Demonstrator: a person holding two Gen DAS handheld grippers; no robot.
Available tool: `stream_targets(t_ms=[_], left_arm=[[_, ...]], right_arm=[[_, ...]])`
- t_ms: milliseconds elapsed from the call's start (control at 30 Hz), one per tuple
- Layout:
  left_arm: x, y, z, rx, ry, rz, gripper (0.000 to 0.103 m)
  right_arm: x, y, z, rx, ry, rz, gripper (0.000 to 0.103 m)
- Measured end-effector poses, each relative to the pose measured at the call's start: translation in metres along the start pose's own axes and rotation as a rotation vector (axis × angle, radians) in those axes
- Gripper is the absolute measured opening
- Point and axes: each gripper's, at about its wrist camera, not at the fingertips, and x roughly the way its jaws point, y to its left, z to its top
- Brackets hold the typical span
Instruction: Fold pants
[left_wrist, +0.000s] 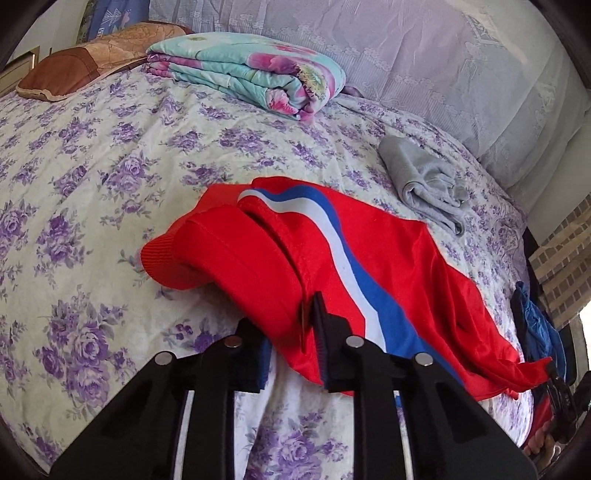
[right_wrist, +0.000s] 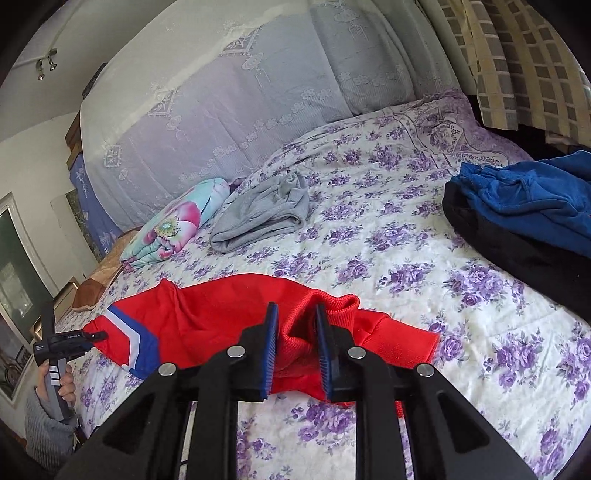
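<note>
Red pants (left_wrist: 369, 266) with a white and blue side stripe lie bunched on the flowered bedspread (left_wrist: 92, 166). My left gripper (left_wrist: 291, 332) straddles a fold of the red cloth near the cuffs, with the jaws closed on it. In the right wrist view the red pants (right_wrist: 207, 317) stretch to the left. My right gripper (right_wrist: 295, 328) has a lump of the ribbed red waistband between its blue-padded fingers (right_wrist: 271, 332), pinched at the pads' base. The left gripper (right_wrist: 70, 339) also shows at far left, clamped on the striped end.
A folded grey garment (left_wrist: 424, 181) and a folded floral quilt (left_wrist: 251, 70) lie farther back. A brown pillow (left_wrist: 92, 55) is at the far left. A blue and black clothes pile (right_wrist: 524, 210) sits at the right. A lace-covered headboard (right_wrist: 240, 92) is behind.
</note>
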Motion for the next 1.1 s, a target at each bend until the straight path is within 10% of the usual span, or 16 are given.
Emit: stream_targets(t_ms=[367, 433, 500, 800, 1100], left_arm=[[-0.056, -0.023, 0.014, 0.079, -0.119, -0.047, 0.009], [-0.060, -0.029, 0.015, 0.103, -0.127, -0.048, 0.009], [-0.060, -0.030, 0.012, 0.114, -0.129, -0.034, 0.009], [-0.071, -0.035, 0.028, 0.118, -0.154, -0.051, 0.009], [-0.092, -0.040, 0.027, 0.130, -0.194, -0.064, 0.009]], right_arm=[[-0.011, -0.014, 0.014, 0.033, -0.025, -0.016, 0.007], [-0.010, -0.014, 0.013, 0.042, 0.011, -0.012, 0.013], [-0.006, -0.013, 0.004, 0.063, 0.071, 0.005, 0.068], [-0.010, 0.035, -0.045, -0.075, 0.234, 0.091, 0.069], [0.001, 0.024, -0.088, -0.100, 0.335, -0.059, 0.070]])
